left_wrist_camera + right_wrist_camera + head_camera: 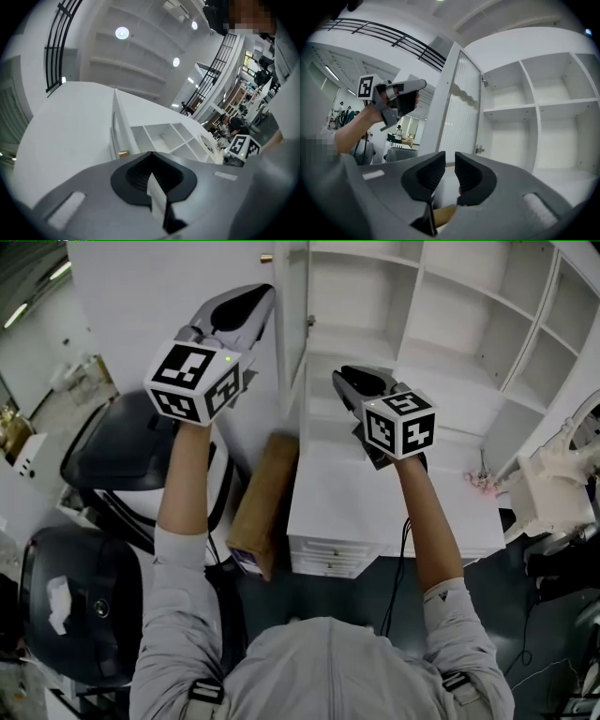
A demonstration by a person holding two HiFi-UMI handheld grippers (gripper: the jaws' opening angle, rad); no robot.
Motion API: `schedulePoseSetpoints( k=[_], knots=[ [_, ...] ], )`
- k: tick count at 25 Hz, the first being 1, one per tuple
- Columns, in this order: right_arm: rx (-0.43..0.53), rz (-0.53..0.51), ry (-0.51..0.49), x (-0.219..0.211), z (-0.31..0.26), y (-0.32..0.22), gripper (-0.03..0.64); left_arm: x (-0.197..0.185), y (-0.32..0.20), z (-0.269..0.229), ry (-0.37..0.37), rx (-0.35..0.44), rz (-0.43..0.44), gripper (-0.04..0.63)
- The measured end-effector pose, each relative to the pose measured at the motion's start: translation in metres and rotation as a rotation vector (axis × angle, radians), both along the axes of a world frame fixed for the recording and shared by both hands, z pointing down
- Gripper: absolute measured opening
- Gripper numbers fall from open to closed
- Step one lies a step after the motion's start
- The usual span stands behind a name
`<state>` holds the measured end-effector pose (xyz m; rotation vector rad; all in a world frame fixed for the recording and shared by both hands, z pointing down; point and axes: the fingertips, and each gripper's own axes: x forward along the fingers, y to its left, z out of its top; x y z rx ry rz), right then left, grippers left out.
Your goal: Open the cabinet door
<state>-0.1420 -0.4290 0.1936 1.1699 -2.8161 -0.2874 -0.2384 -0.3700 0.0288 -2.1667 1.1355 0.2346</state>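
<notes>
**Left gripper.** The fingers of the left gripper are fully together, and nothing is between them. In the head view the left gripper points up and away from the person. Its tips are just beside the outer face of the cabinet door. Contact with the door cannot be confirmed.

**Right gripper.** The fingers of the right gripper stand a narrow gap apart, and nothing is between the pads. In the head view the right gripper is over the back part of the bench, in front of the lower shelves. It is well apart from the left gripper.

**Cabinet door.**
- The door is swung open and stands edge-on to the head view, at the left side of the cabinet.
- The right gripper view shows the inner face of the door, which carries a ribbed panel.
- Two hinges fasten it to the left wall of the cabinet; the lower hinge is clearly visible.
- A brass-coloured knob projects at the outer side of the door, above the left gripper tips. The same knob appears in the left gripper view just beyond the closed fingers.

**Surroundings.** The cabinet stands along the back edge of the bench, and its open compartments hold nothing. A cardboard box leans at the left edge of the bench. Black chairs stand further left.
</notes>
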Motion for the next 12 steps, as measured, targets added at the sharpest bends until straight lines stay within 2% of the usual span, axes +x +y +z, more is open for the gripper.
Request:
schedulePoseSetpoints(
  k=[2, 6, 12],
  knots=[
    [0.018, 0.034, 0.014, 0.03, 0.003, 0.003, 0.047, 0.025, 0.011, 0.015, -0.036, -0.02, 0.028, 0.015],
    [0.058, 0.094, 0.053, 0.086, 0.009, 0.01, 0.02, 0.071, 0.005, 0.058, -0.154, -0.078, -0.008, 0.017],
    [0.07, 0.154, 0.139, 0.159, 0.036, 0.019, 0.002, 0.116, -0.013, 0.118, -0.11, -0.154, -0.012, 0.017]
  ],
)
